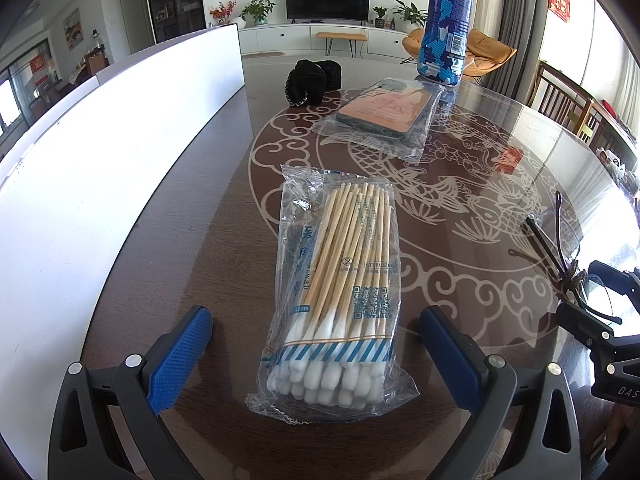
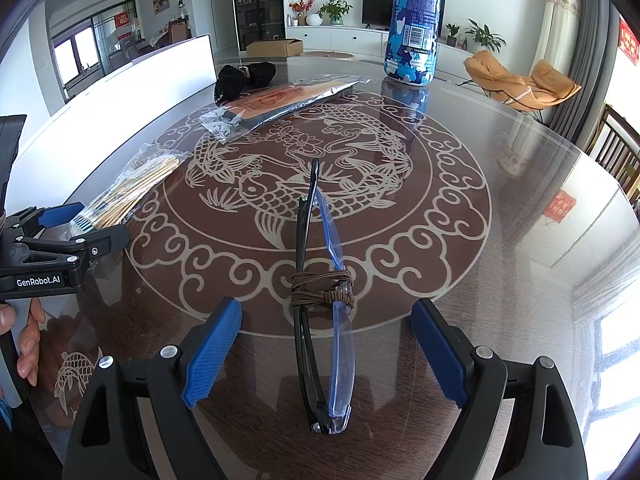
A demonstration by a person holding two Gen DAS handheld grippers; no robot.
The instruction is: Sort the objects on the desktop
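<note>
Crinkly, slippery film wrapped the light cotton-swab packet (image 1: 334,296) between the wide-open, empty left tool (image 1: 316,354), best pinched across its stiff stick bundle, while the right tool (image 2: 326,350) gaped empty around fragile folded glasses (image 2: 324,300).

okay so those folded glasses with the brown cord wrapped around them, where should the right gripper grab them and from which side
Grip the folded black-framed glasses across the brown cord wrap, coming down from above. They lie lengthwise between the open right gripper's blue pads, so closing would likely pinch frame and lens side to side. The cord bundle is the thickest, least slippery part; the clear lens edge looks thin and smooth.
</note>
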